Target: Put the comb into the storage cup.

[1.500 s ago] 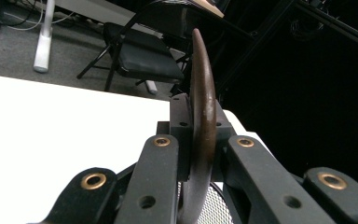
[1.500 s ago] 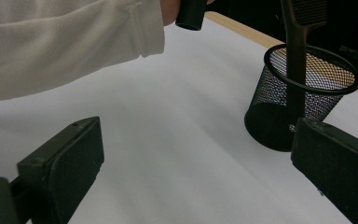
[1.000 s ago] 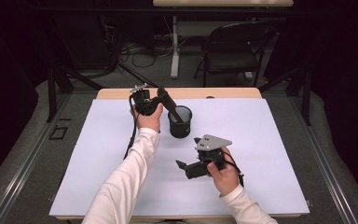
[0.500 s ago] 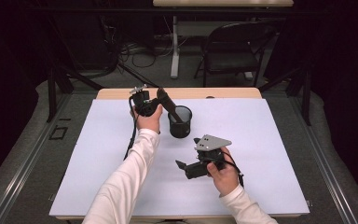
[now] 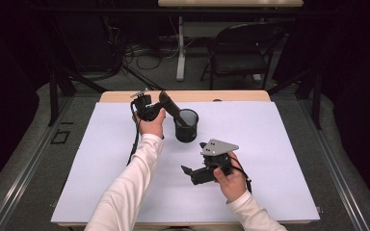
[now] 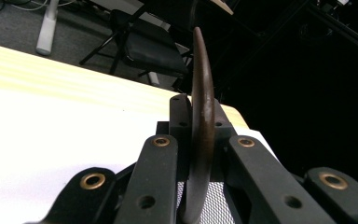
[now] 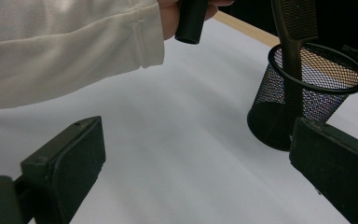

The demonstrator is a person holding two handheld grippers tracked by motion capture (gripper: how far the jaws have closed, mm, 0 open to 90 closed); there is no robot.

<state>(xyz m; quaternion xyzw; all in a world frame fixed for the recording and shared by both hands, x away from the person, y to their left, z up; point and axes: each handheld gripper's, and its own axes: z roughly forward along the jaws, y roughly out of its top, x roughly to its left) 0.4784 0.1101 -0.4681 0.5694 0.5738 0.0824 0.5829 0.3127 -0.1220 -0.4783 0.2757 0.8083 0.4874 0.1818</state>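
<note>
left claw (image 5: 166, 102) was clamped on a dark comb (image 6: 201, 126), comb's lower end down inside the mesh cup (image 5: 186, 126) just below it. right claw (image 5: 189, 173) gaped wide, empty, low over the bench (image 5: 279, 144), cup ahead.
</note>
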